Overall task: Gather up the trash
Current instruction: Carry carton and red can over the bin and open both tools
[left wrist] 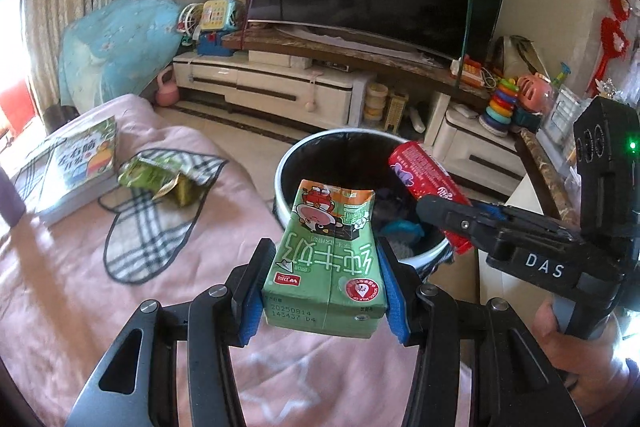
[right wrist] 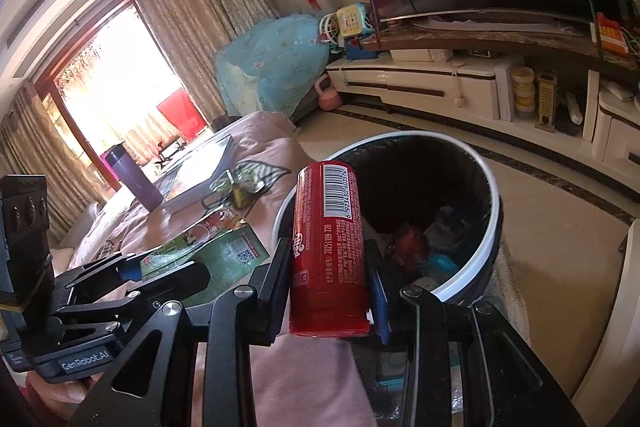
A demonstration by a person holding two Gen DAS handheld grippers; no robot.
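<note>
Beside bin (left wrist: 424,255): carton (left wrist: 326,259), can (right wrist: 328,251) (both clamped).

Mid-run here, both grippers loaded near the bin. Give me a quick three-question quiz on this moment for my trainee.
1. True or false: the left gripper is shut on a green milk carton.
2. What does the right gripper hold? A) a book B) a red can C) a purple cup
3. Fill in: a green wrapper lies on the pink blanket beside a ____.

Key
1. True.
2. B; it is held near the rim of the bin, which already has rubbish in it.
3. Book.
</note>
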